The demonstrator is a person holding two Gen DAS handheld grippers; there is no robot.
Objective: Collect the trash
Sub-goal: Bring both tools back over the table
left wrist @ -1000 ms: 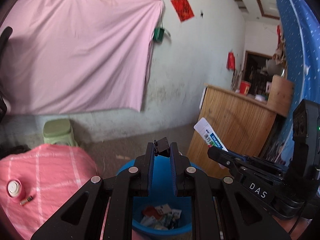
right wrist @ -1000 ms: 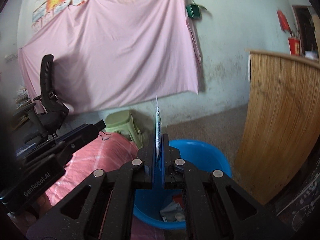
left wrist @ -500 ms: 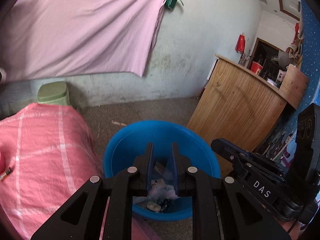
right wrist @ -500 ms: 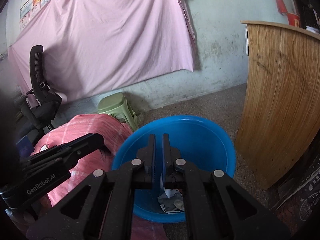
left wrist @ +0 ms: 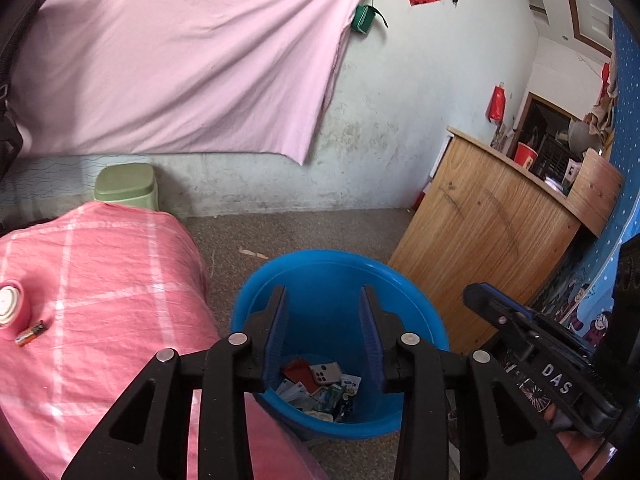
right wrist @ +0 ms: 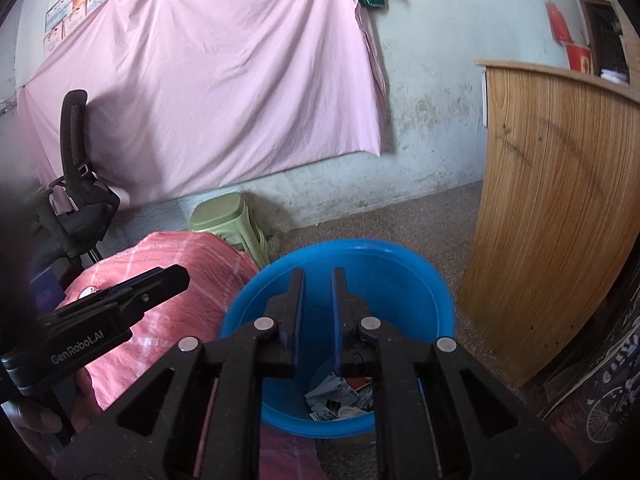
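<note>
From the left wrist, the left gripper (left wrist: 323, 300), jaws just spreading and empty, hangs over the blue bucket (left wrist: 416, 300), where the trash (left wrist: 320, 388) lies at its bottom. From the right wrist, the right gripper (right wrist: 317, 280), jaws just parting with nothing between them, is above the same bucket's wrappers (right wrist: 336, 396).

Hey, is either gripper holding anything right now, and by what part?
Nothing held. The left gripper and right gripper have just been opening, empty, over the blue bin.
</note>
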